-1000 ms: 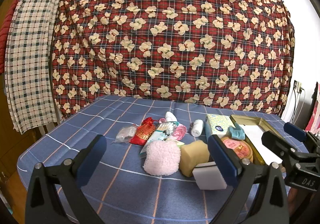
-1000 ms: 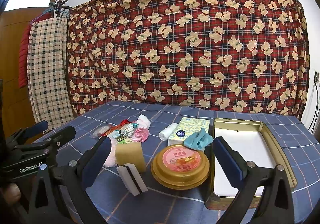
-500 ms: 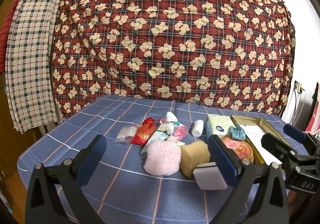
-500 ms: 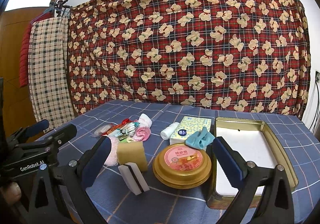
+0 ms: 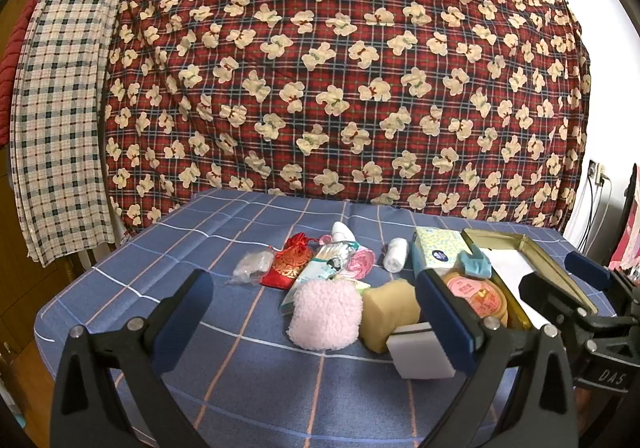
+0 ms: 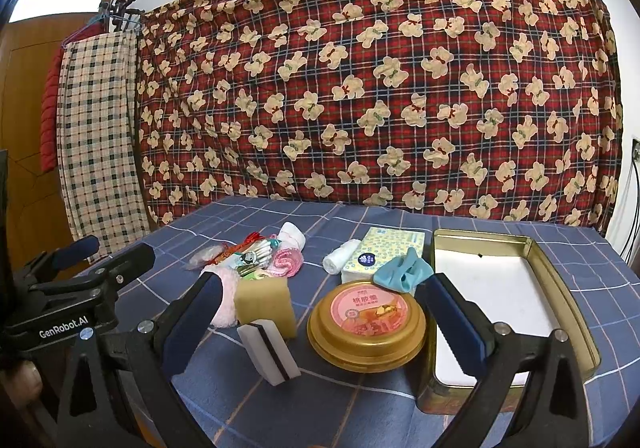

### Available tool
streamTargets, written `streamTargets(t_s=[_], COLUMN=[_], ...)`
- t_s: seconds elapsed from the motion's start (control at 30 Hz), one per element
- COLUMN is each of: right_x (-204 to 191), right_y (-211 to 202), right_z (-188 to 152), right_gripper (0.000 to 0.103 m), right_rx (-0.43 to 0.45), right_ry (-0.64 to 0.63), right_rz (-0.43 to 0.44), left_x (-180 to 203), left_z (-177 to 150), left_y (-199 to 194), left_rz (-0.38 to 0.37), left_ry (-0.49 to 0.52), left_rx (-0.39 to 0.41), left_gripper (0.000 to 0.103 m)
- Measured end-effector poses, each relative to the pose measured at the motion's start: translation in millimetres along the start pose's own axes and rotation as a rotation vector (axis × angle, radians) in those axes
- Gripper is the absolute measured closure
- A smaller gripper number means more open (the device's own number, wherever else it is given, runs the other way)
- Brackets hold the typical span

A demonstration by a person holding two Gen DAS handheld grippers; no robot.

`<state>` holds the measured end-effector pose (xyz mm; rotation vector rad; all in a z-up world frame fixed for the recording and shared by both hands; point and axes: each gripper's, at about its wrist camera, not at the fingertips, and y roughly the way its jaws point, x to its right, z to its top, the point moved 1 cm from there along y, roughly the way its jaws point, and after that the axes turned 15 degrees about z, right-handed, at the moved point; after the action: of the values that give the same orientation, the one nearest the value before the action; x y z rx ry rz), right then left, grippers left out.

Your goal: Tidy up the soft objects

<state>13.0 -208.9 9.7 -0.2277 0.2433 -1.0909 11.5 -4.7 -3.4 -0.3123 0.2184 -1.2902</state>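
- Gold tin is sitting empty at the table's right; no sorting is showing yet.
- Soft objects, among them pink puff and yellow sponge, are lying clustered left of it.
- Left gripper and right gripper are hovering, spread, holding nothing.
- Since the earlier frames, both views are hardly changing.

I count two sponges: one yellow sponge and one white sponge. I see one fluffy pink puff, one red pouch, one tissue pack, one blue cloth, one white roll, one round gold tin and one open metal box.
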Motion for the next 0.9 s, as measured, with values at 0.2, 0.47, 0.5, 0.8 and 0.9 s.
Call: streamTargets(t_s=[0.2, 0.47, 0.5, 0.8, 0.9], right_x=[3, -6, -4, -2, 1], right_y=[-1, 2, 3, 16, 25], right_z=[0, -4, -3, -22, -27], right_gripper=[0.001, 0.001, 0.001, 0.001, 0.001], right_rx=[-0.003, -0.003, -0.005, -0.035, -0.048], right_ry=[0.001, 0.001, 0.002, -0.013, -0.041], right_rz=[0.000, -0.002, -0.001, 0.004, 0.016], left_x=[1, 0, 0, -12, -15], left_z=[0, 0, 0, -27, -38], left_y=[0, 0, 0, 13, 23], left_rz=[0.001, 0.002, 0.001, 0.029, 0.043], left_ry=[0.000, 0.001, 0.000, 0.006, 0.012], left_rx=[-0.002, -0.001, 0.000, -0.047, -0.070], left_gripper=[0.000, 0.000, 0.000, 0.000, 0.000])
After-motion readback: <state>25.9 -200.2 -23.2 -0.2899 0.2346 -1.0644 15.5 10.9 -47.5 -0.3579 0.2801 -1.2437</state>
